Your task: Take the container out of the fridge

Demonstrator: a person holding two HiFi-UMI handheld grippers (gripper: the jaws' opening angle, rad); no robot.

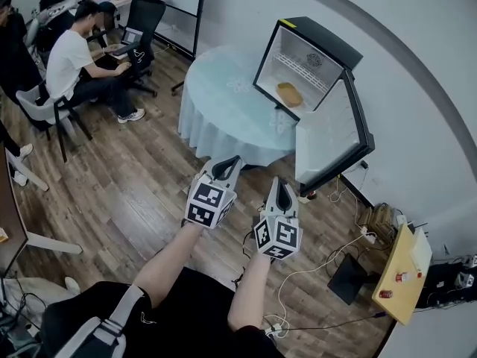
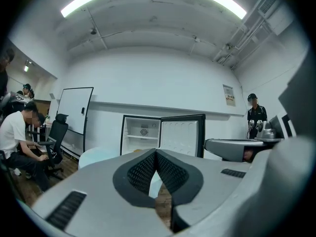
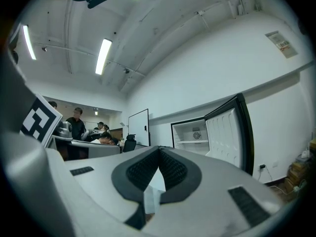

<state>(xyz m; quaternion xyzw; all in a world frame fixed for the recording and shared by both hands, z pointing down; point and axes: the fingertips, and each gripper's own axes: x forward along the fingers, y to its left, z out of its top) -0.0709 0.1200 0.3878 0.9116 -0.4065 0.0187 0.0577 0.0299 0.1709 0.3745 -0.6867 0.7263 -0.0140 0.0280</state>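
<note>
**2 claws closed, container sitting in the fridge**

Head view: the tan container [image 1: 289,93] is sitting low inside the open fridge [image 1: 320,39] on the round surface [image 1: 216,107], well apart from the left claw [image 1: 226,168] and right claw [image 1: 283,194].

Left gripper view: the jaws are pressing together, empty.

Right gripper view: same again.

The container is probably light and stiff, so I'm favouring its near rim.

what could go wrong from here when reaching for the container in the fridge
1. The container lies low in the mini fridge, under the wire shelf: a gripper coming in high could catch that shelf.
2. Both the left gripper and right gripper have jaws shut; left that way, they would likely shove the container back.
3. White cables trail on the floor near the open door: a step towards the fridge could snag them.
</note>
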